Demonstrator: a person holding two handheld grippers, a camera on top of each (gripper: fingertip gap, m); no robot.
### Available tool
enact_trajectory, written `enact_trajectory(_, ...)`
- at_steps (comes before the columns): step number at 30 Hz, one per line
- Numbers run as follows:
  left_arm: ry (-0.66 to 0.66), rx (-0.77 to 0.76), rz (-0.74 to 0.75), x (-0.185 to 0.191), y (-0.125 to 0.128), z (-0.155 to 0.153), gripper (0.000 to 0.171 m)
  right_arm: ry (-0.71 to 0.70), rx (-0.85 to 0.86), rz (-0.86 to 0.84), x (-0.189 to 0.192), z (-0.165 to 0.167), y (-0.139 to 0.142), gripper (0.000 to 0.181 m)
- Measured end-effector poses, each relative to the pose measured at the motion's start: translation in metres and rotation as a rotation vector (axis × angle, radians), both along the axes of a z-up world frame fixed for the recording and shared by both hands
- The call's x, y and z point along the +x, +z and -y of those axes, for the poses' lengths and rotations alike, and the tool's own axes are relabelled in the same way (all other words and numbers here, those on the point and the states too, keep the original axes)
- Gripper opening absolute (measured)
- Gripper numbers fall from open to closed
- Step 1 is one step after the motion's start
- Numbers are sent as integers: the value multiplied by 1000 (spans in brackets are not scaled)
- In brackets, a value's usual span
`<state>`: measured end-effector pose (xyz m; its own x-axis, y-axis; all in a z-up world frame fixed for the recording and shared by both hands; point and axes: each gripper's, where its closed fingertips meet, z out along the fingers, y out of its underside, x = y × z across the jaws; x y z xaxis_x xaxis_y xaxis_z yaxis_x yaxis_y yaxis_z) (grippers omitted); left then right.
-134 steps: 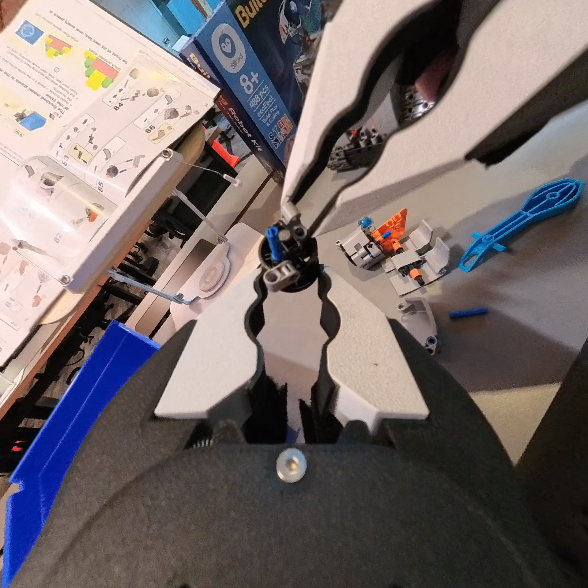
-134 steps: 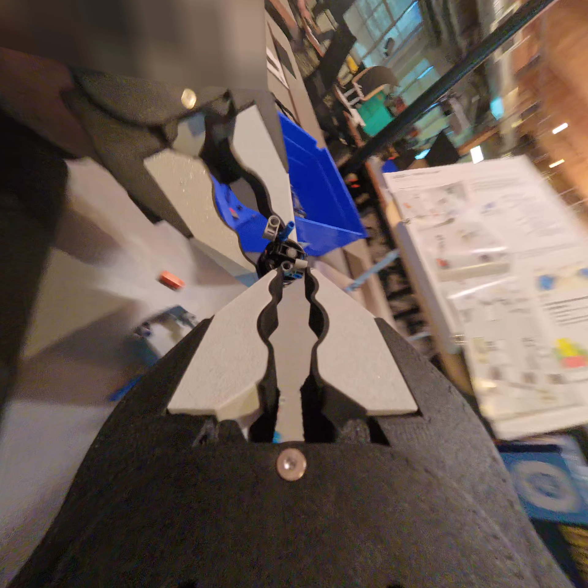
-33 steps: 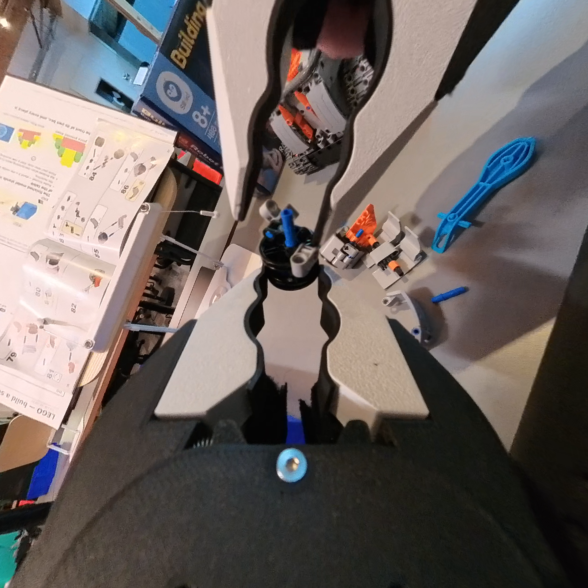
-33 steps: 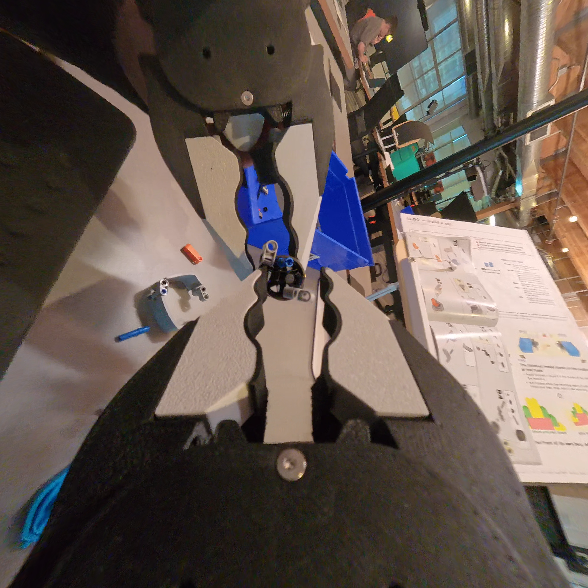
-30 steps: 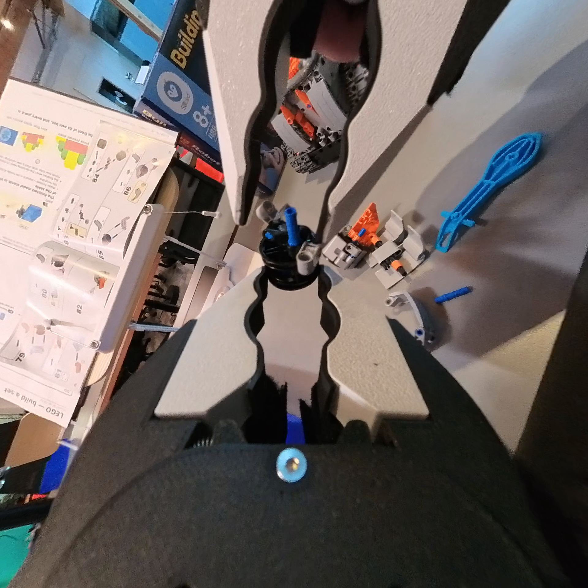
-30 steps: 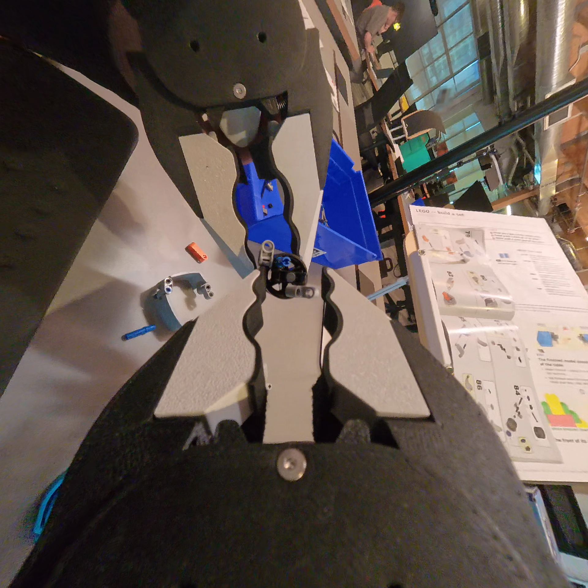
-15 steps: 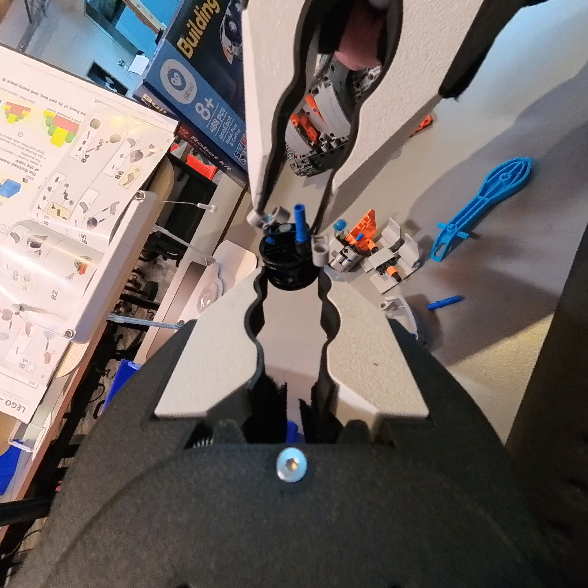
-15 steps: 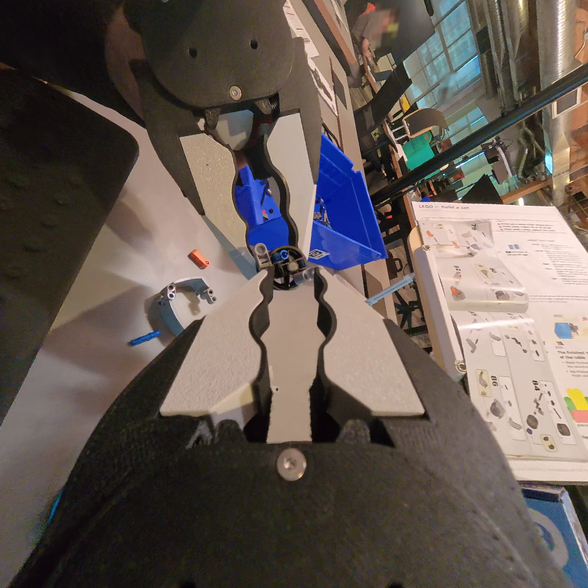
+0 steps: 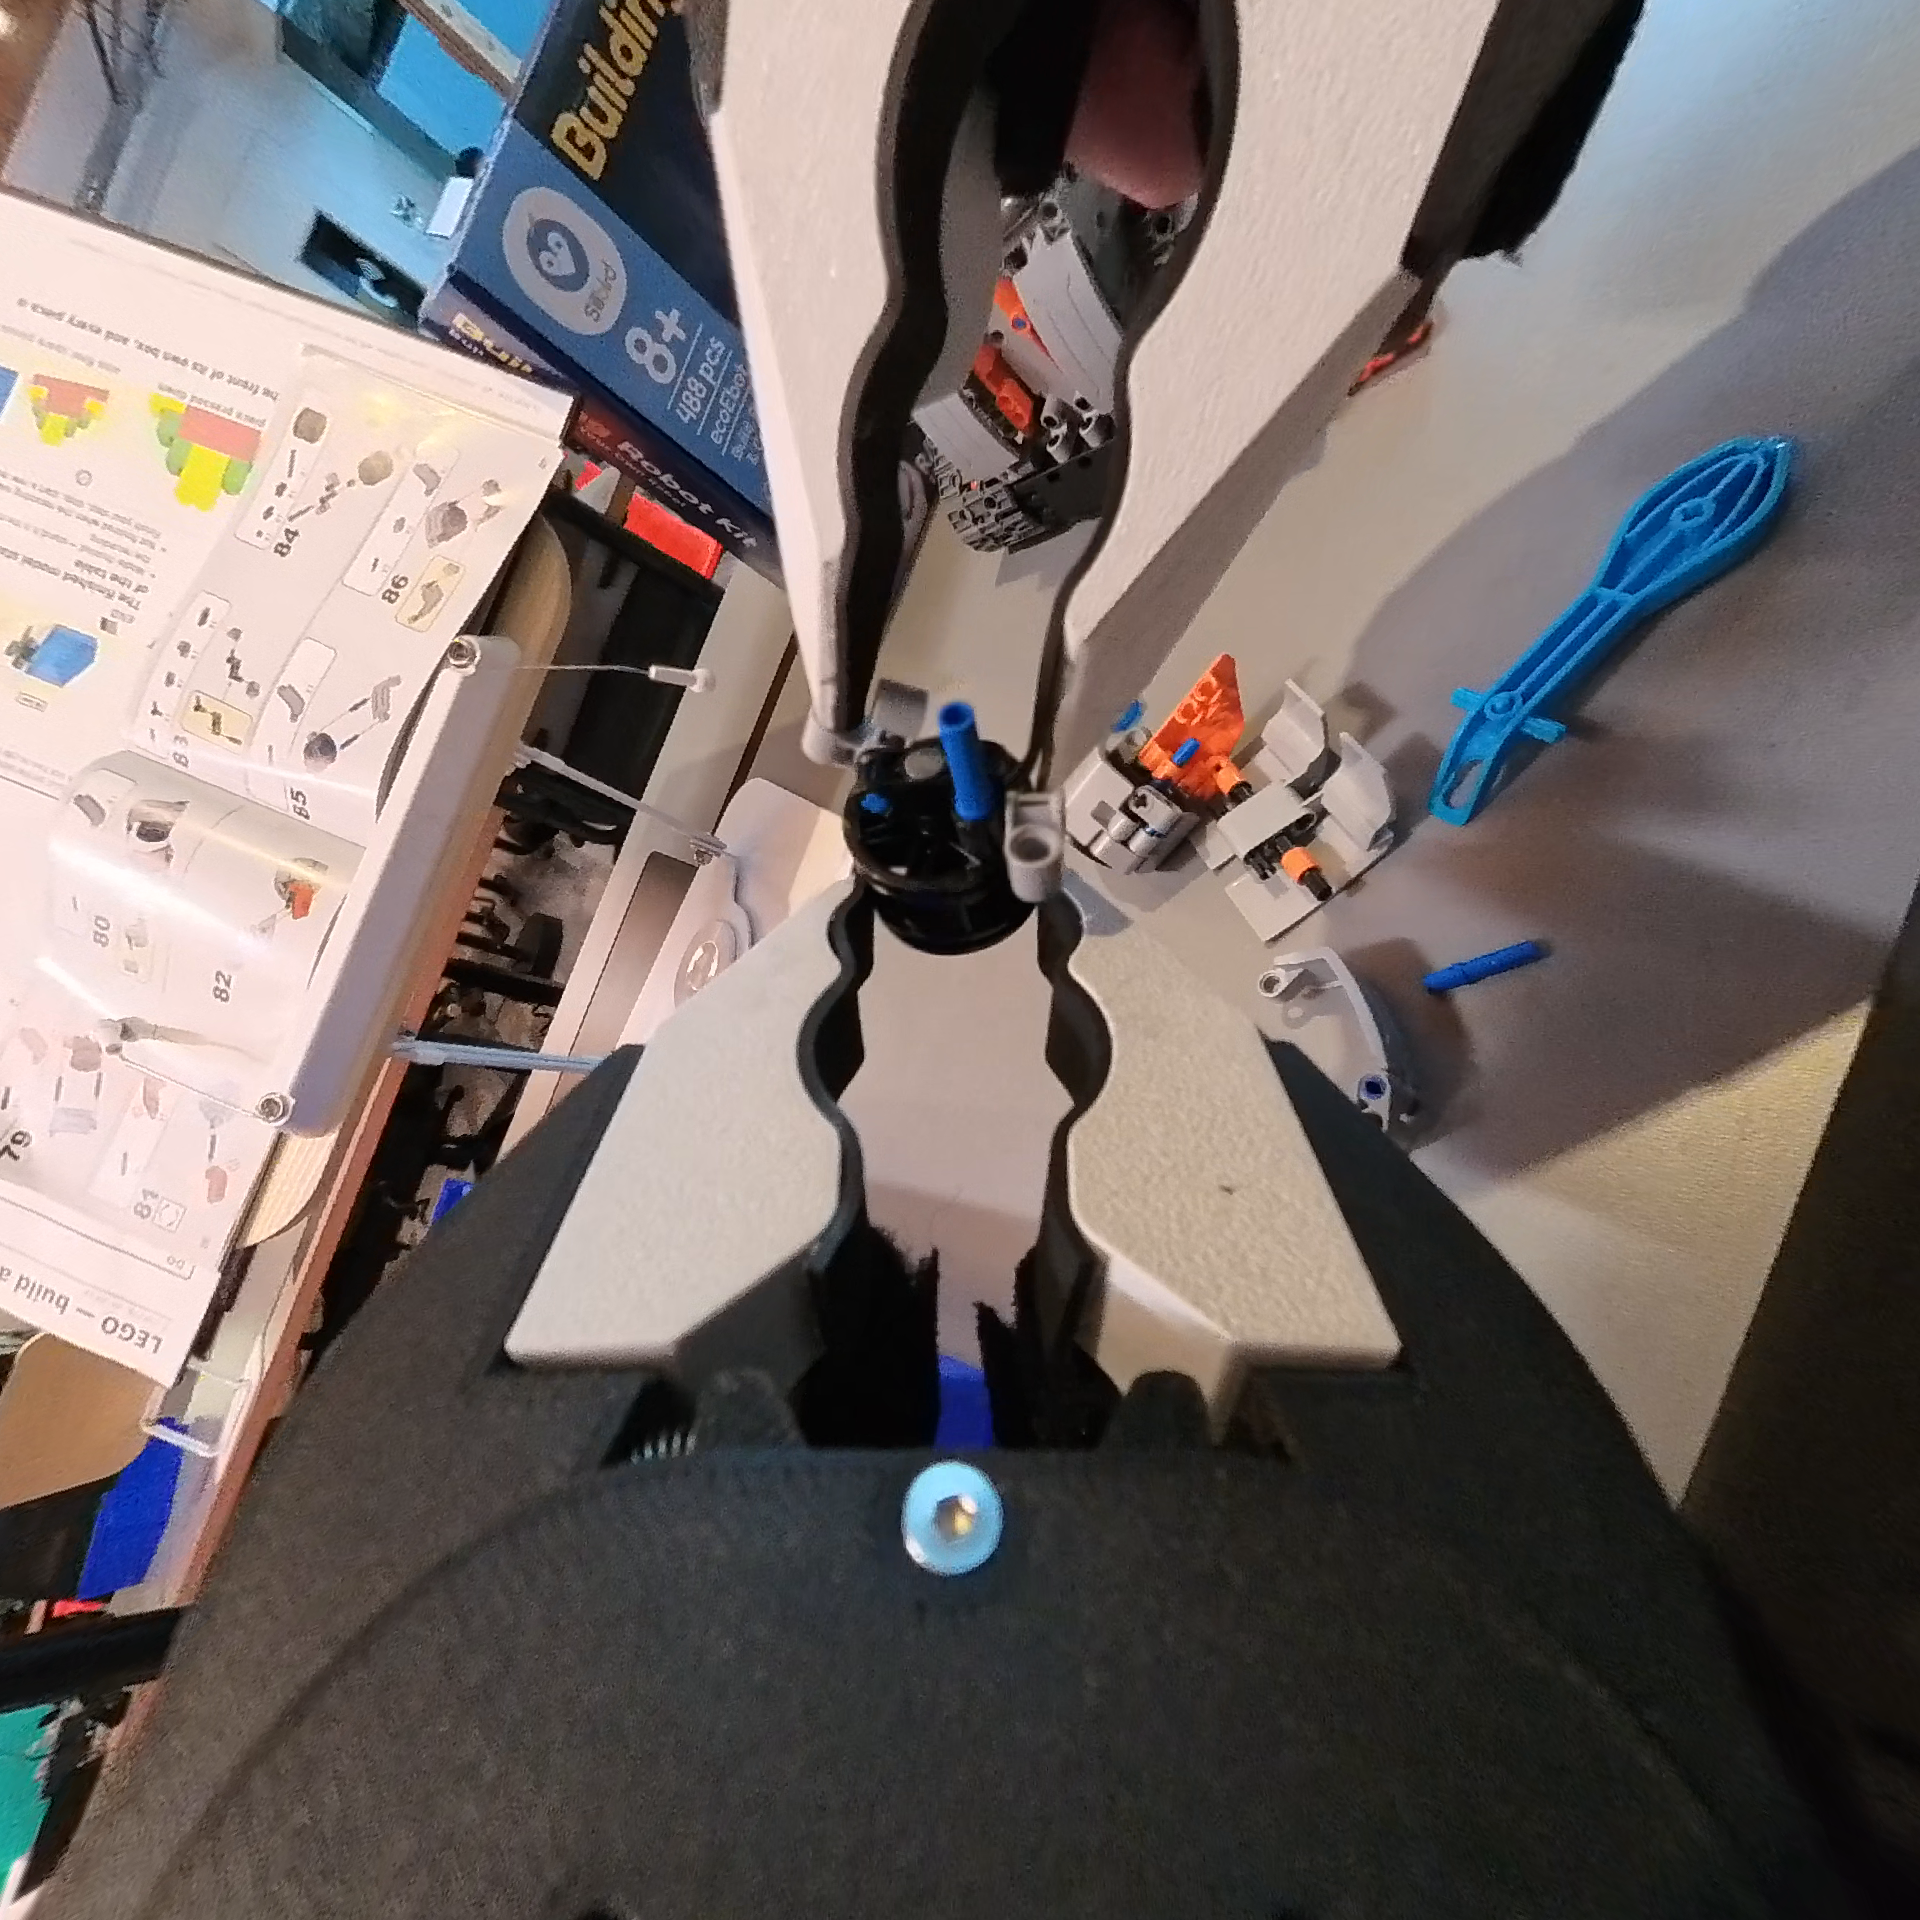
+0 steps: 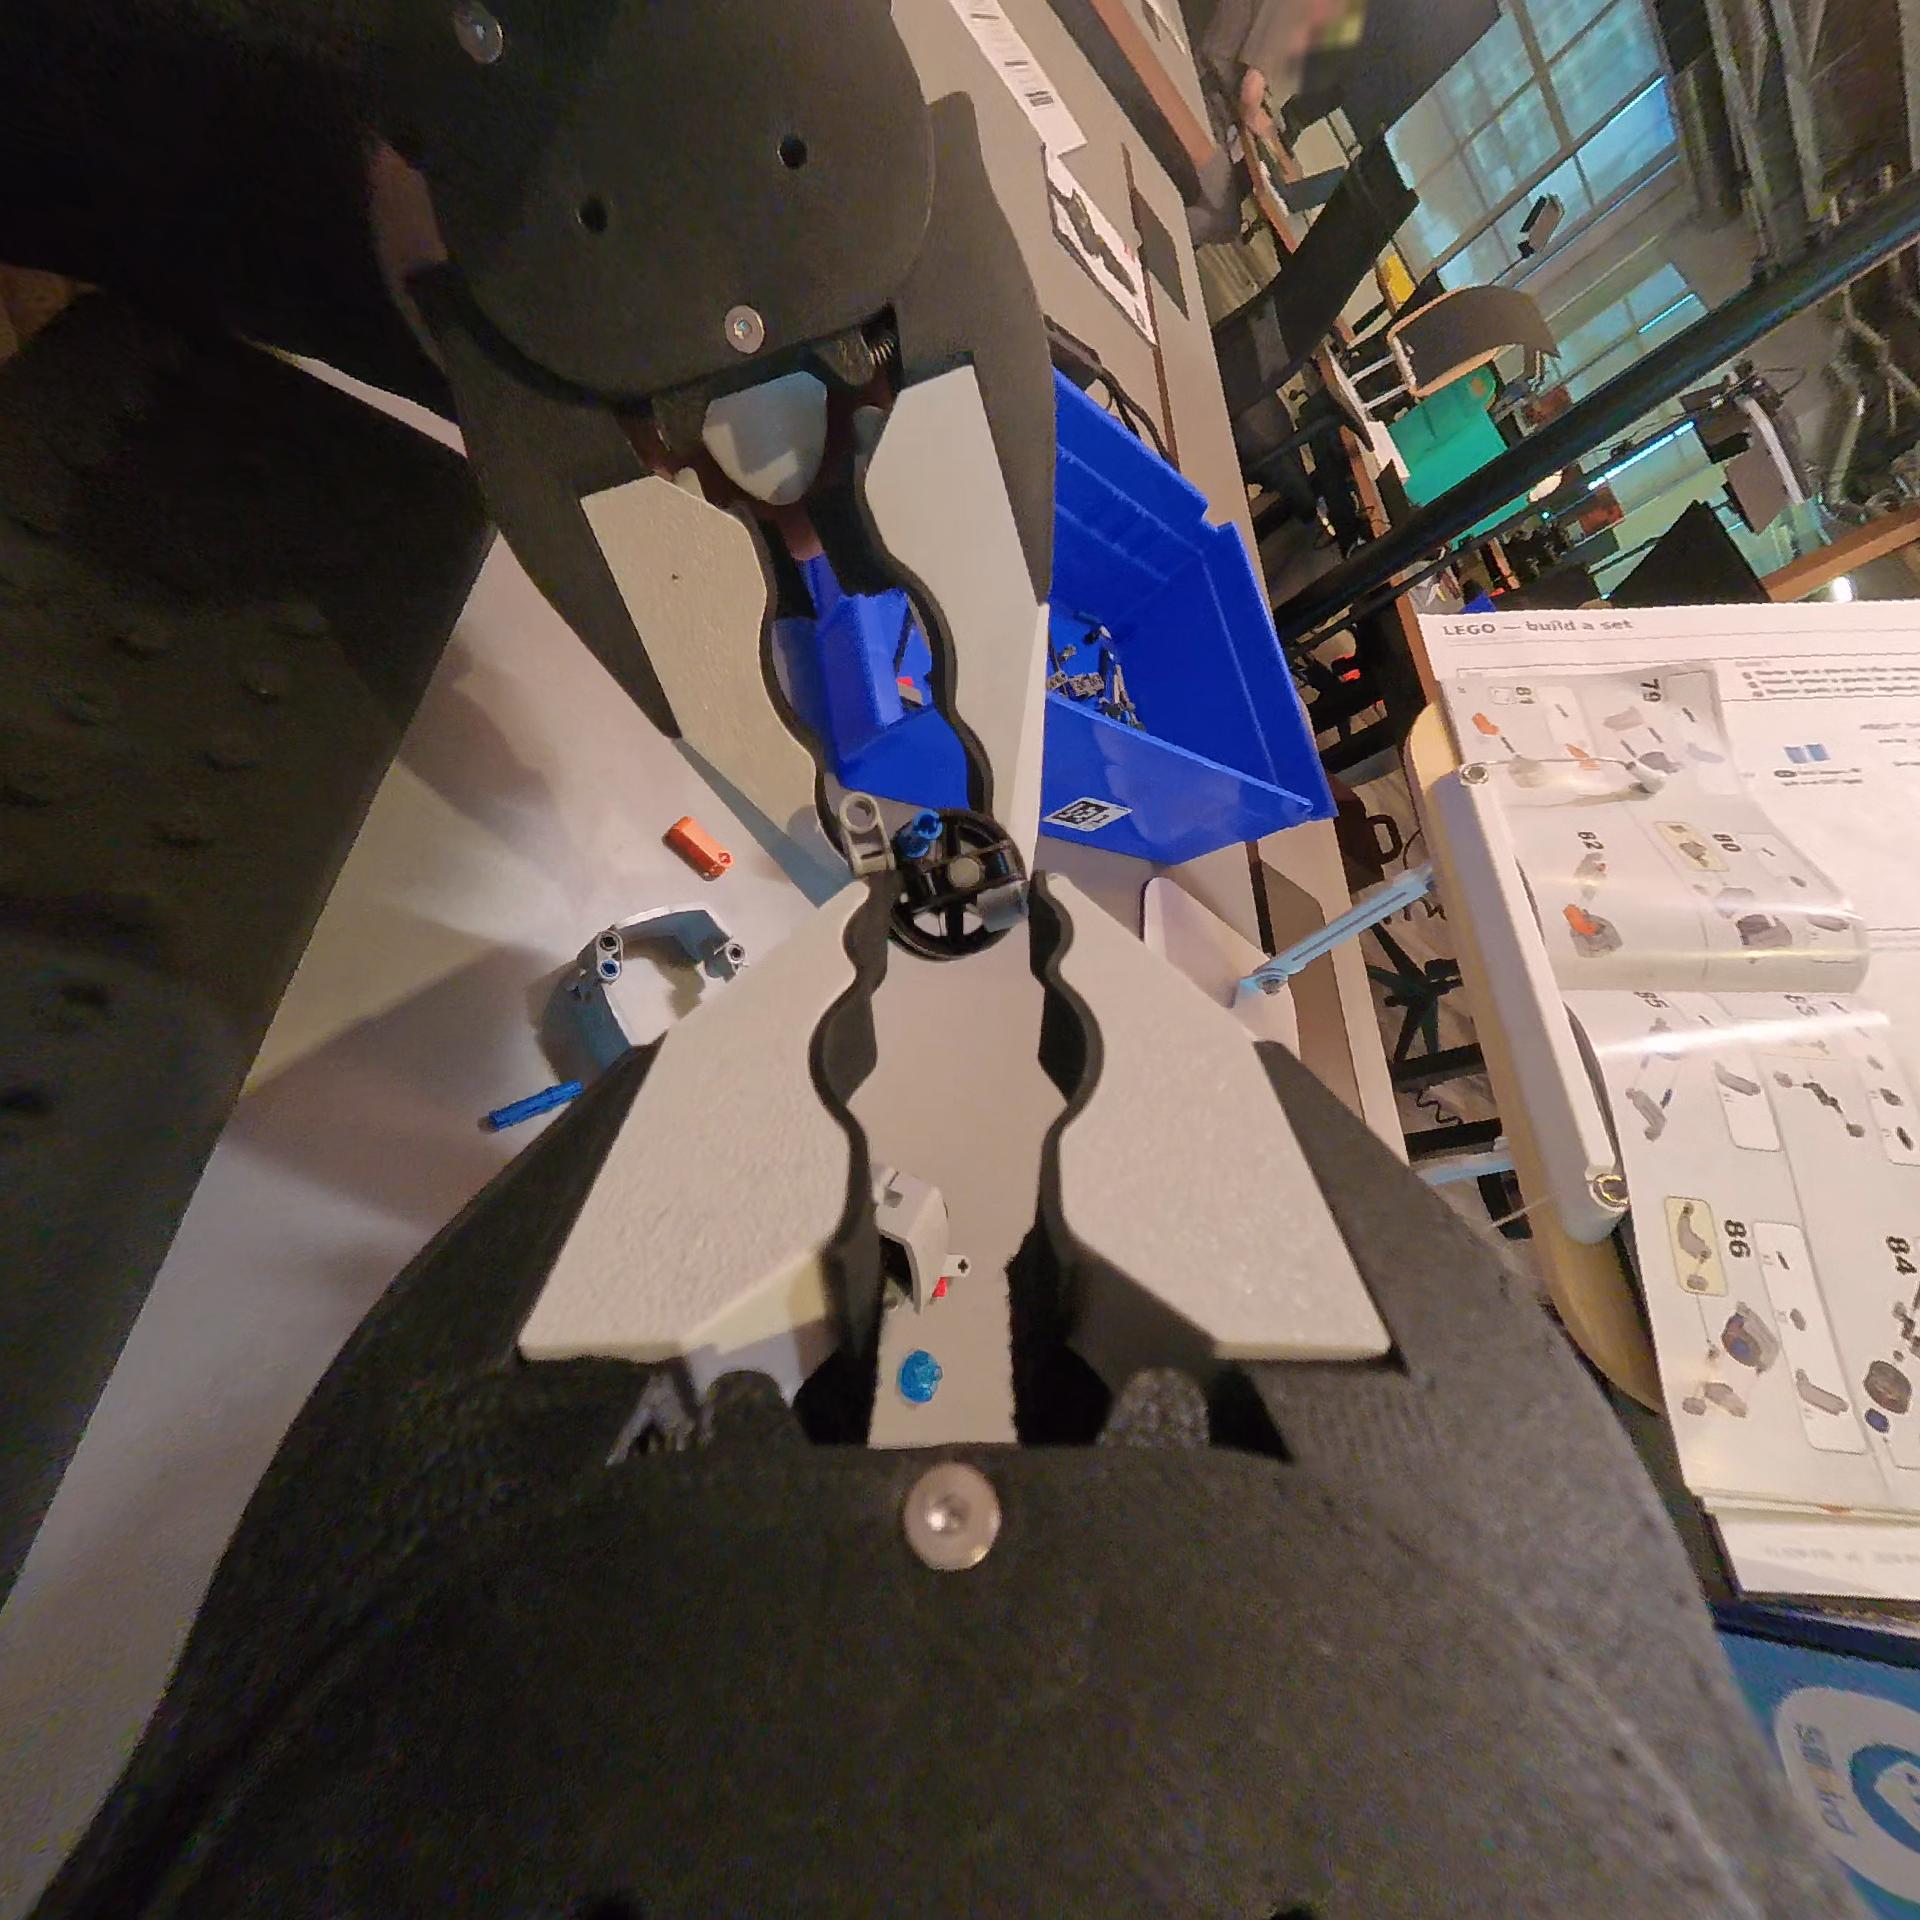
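In the left wrist view, the left gripper [image 9: 943,902] pinches a black wheel [image 9: 935,847] between its fingertips; a blue pin [image 9: 964,764] and grey connectors stick out of the wheel. The right gripper [image 9: 940,727] comes in from above, its tips at either side of the wheel's top. Only this view shows the grey and orange brick assembly [image 9: 1226,800] on the grey table [image 9: 1662,852], a long blue lever tool [image 9: 1600,623], and a larger brick model [image 9: 1039,436] seen through the right gripper's gap, partly hidden. A blue box [image 9: 613,291] stands behind an instruction booklet [image 9: 208,727].

In the right wrist view, the right gripper [image 10: 948,914] closes at the wheel [image 10: 954,883], though whether it truly grips is hard to tell; the left gripper [image 10: 930,821] clamps it from the far side. Only here appear a blue bin [image 10: 1164,675], its contents too small to make out, and a small orange piece [image 10: 698,846]. A curved grey piece [image 10: 634,977] and loose blue pin [image 10: 532,1104] lie in both views.
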<state>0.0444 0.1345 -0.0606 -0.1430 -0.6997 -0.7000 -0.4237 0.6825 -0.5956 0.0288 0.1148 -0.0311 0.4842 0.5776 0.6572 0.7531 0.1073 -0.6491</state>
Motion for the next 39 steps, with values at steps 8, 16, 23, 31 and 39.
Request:
enact_trajectory(8, 25, 136, -30, 0, -1, -2, 29, -11, -57, -11, 3, 1, -4, 27)
enact_trajectory(16, 19, 75, 15, 1, 4, -3, 29, 0, -32, -54, 6, 3, 7, 32)
enact_trajectory(23, 15, 41, 21, 0, 4, -5, 29, 13, -78, -97, 7, 3, 4, 33)
enact_trajectory(31, 7, -36, -8, 0, -7, -7, 29, 3, -143, -159, 11, -2, -4, 32)
enact_trajectory(39, -46, -174, 29, 1, -5, -4, 30, 33, -135, -142, 3, -1, -9, 34)
